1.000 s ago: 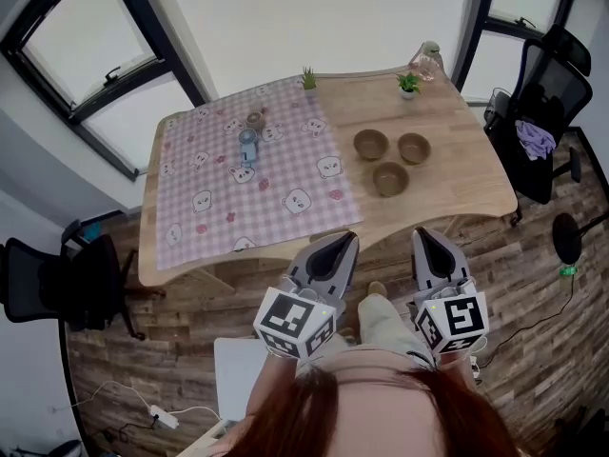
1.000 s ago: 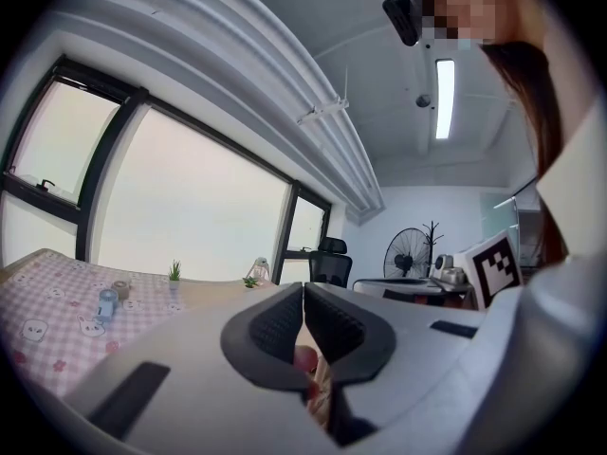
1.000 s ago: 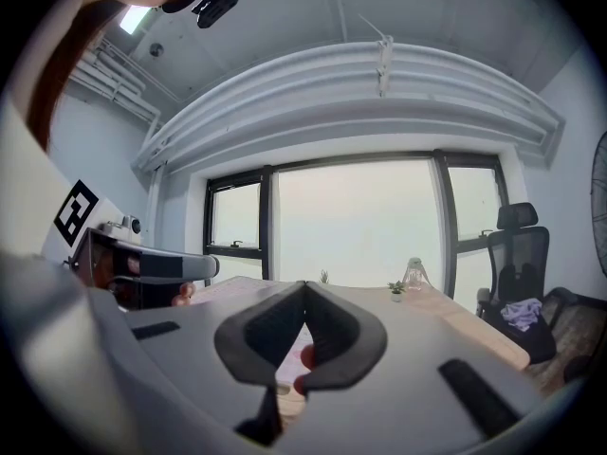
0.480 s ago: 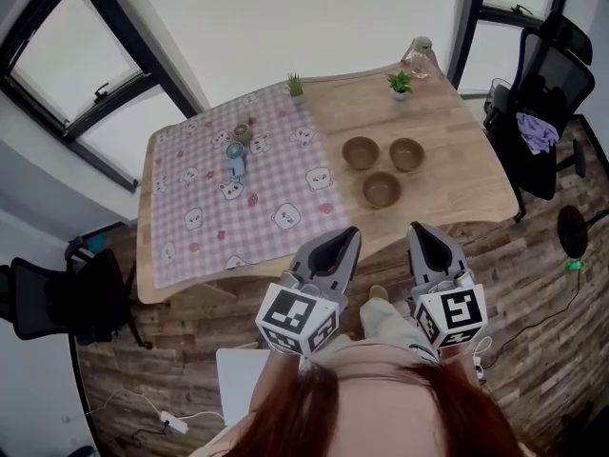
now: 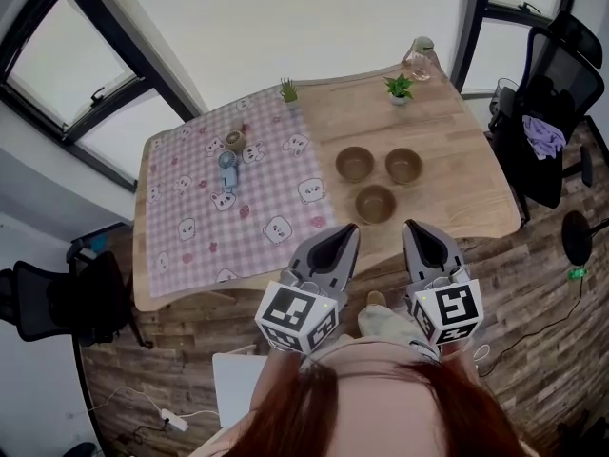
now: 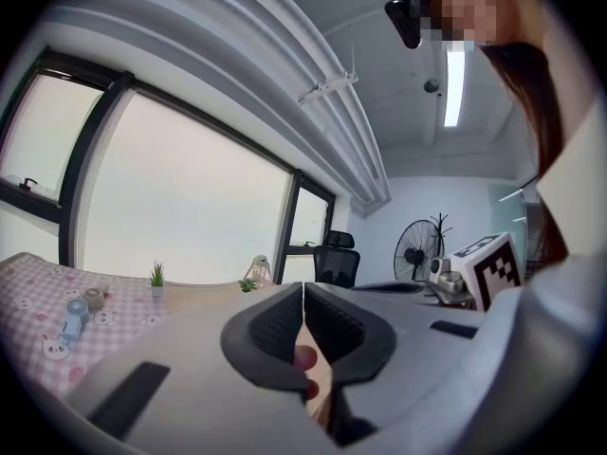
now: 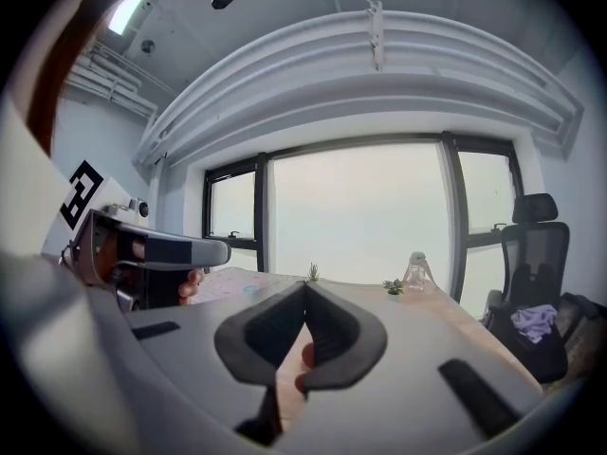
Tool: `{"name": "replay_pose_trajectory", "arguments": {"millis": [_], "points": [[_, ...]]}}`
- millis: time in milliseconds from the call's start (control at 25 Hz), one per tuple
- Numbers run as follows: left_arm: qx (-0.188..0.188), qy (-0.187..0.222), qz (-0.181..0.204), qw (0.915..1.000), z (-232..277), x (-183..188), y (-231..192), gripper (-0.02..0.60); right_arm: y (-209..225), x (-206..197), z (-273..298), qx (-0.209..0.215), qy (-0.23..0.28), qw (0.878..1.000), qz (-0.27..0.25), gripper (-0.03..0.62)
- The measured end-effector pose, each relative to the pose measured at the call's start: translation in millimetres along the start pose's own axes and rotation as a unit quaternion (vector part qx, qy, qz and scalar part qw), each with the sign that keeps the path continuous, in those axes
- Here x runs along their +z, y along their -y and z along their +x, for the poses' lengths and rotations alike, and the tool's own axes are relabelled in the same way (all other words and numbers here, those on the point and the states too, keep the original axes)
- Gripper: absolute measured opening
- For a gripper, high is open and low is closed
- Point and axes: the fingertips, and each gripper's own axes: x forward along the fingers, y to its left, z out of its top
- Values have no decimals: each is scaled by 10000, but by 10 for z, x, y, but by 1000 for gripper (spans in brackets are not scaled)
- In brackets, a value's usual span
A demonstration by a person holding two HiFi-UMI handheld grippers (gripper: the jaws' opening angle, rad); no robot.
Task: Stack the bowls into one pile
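Observation:
Three brown bowls stand apart on the bare wood of the table (image 5: 457, 193): one at the left (image 5: 353, 164), one at the right (image 5: 403, 166), one nearer me (image 5: 375, 203). My left gripper (image 5: 344, 230) is held in front of the table's near edge, its jaws shut with nothing between them, as the left gripper view shows (image 6: 303, 287). My right gripper (image 5: 413, 227) hangs beside it, just short of the nearest bowl, also shut and empty (image 7: 304, 287). The bowls are hidden behind the jaws in both gripper views.
A pink checked cloth (image 5: 219, 208) covers the table's left half, with a small blue bottle (image 5: 226, 171) and a little jar (image 5: 235, 141) on it. Two small potted plants (image 5: 398, 88) and a glass flask (image 5: 420, 57) line the far edge. A black office chair (image 5: 547, 112) stands right of the table.
Both grippers have moved toward the table together, tips now at its near edge. The jaws stayed shut.

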Motion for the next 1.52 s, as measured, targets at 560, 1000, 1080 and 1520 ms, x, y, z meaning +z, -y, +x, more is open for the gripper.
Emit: {"name": "replay_pose_trajectory", "arguments": {"millis": [560, 1000, 1080, 1520], "points": [[380, -116, -151, 9991, 555, -9, -177, 11, 444, -149, 488, 490, -323, 9982, -75, 2], [343, -329, -96, 9988, 728, -54, -304, 11, 569, -343, 788, 648, -621, 9959, -70, 29], [288, -383, -87, 9988, 734, -52, -345, 11, 561, -391, 845, 628, -695, 9956, -95, 32], [98, -449, -80, 9989, 815, -18, -641, 11, 592, -725, 1149, 439, -1175, 9920, -100, 46]]}}
